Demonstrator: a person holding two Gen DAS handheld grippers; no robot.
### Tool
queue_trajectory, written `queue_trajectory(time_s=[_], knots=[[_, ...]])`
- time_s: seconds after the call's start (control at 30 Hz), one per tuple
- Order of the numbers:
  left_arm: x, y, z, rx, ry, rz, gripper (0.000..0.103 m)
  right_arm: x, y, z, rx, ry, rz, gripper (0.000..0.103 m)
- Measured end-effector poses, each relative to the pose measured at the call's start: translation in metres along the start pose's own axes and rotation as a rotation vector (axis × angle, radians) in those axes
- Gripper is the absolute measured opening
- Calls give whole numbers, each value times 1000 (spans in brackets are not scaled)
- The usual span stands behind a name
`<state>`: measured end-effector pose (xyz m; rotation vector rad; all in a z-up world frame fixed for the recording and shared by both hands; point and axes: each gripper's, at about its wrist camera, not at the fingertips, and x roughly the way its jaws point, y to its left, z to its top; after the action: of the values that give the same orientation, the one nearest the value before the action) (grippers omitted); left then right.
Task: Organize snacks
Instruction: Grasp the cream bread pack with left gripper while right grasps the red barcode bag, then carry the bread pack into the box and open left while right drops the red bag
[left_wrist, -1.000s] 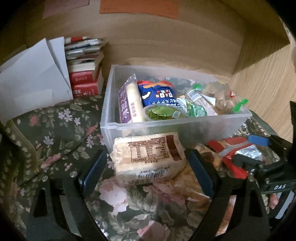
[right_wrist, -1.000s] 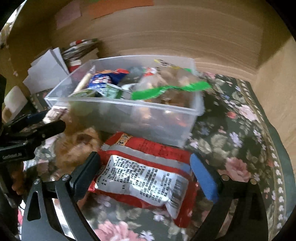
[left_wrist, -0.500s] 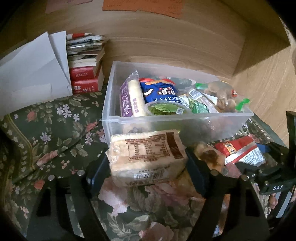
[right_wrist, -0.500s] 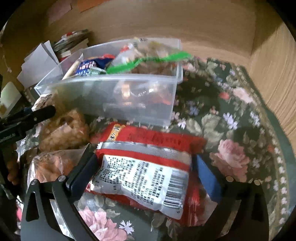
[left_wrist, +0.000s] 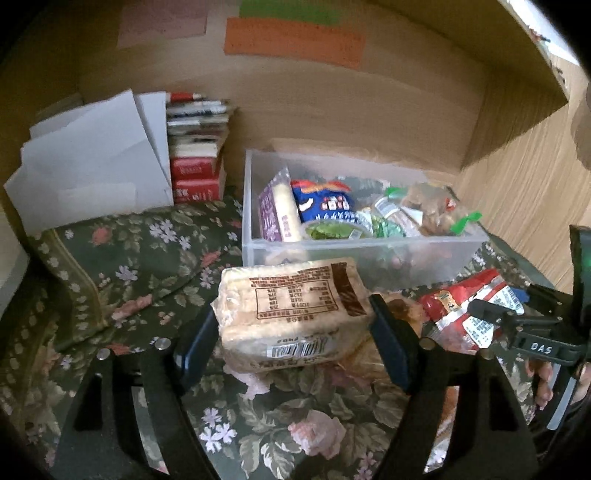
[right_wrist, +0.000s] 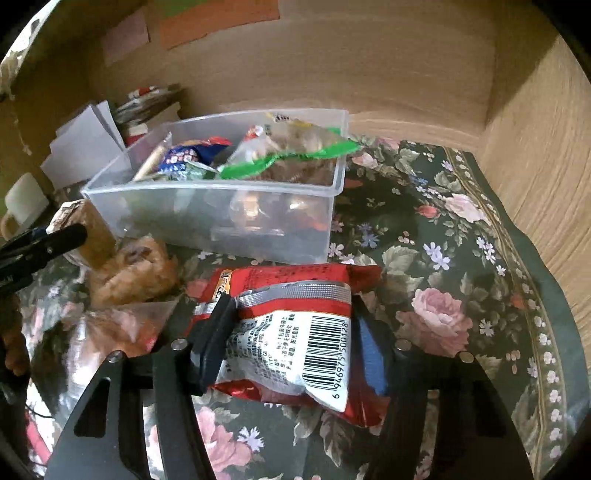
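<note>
Snack packs are clamped: left hand-held gripper (left_wrist: 291, 332) grips beige pack (left_wrist: 291, 314), right hand-held gripper (right_wrist: 291, 332) red bag (right_wrist: 291, 343).

Both wrist cams low, close over the bench, facing the back wall; left cam from left, right from right; both share the bin (left_wrist: 362, 247) (right_wrist: 221, 206).

Floral tablecloth (left_wrist: 122, 266), stacked books (left_wrist: 197, 147) beside white papers (left_wrist: 92, 158), orange note (left_wrist: 291, 42) on wooden wall (right_wrist: 369, 55)

Floral tablecloth (right_wrist: 439, 317), clear snack bin (right_wrist: 207, 221), loose pastry bags (right_wrist: 133, 269), stacked books (left_wrist: 197, 162), white papers (left_wrist: 92, 162)
</note>
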<state>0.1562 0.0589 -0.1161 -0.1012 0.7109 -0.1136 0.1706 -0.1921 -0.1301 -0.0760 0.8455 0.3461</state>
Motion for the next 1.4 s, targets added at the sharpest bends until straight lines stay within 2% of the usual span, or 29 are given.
queue_trajectory(time_s=[0.17,0.37,0.6,0.83,1.1,1.4], knots=[[-18,-2,9,4,-50,4,78,-5,3,-1,-4,-15,-10,58],[-33,-3,20,6,-97,7,78,-33,2,8,-8,-84,-24,58],[-42,-4,40,-1,-145,2,78,-63,5,26,-29,-172,-28,58],[-38,-4,60,-7,-168,-2,78,-70,11,55,-40,-253,-20,58],[-20,-6,79,3,-158,-6,78,-53,24,91,-74,-285,-2,58],[13,-2,94,3,-114,-11,78,-3,43,122,-110,-218,24,58]])
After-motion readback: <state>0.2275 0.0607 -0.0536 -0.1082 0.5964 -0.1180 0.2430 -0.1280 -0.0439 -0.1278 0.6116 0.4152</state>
